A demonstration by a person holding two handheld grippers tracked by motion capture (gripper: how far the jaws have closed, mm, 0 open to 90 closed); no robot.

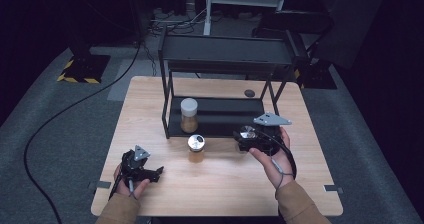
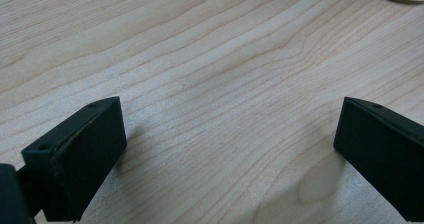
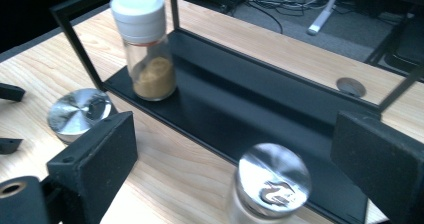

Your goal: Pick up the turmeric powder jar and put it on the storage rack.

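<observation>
We look down on a wooden table that carries a black two-level rack at its far side. The right gripper sits just in front of the rack's lower shelf, its jaws spread wide, and a jar with a shiny metal lid stands upright between them, slightly nearer the right jaw; we cannot tell whether either jaw touches it. The jar's long axis points straight up, so the jaws flank its sides. Beyond it, the open shelf lies directly ahead of this gripper, and a taller jar with a white cap, holding tan powder, already stands at the shelf's left end. A second metal-lidded jar stands on the table in front of the shelf, between the two hands but well apart from each. The left gripper rests low near the table's front left edge, jaws wide apart over bare wood, gripping nothing. We judge the right hand far better placed for the jar between its jaws, with the shelf just ahead.
</observation>
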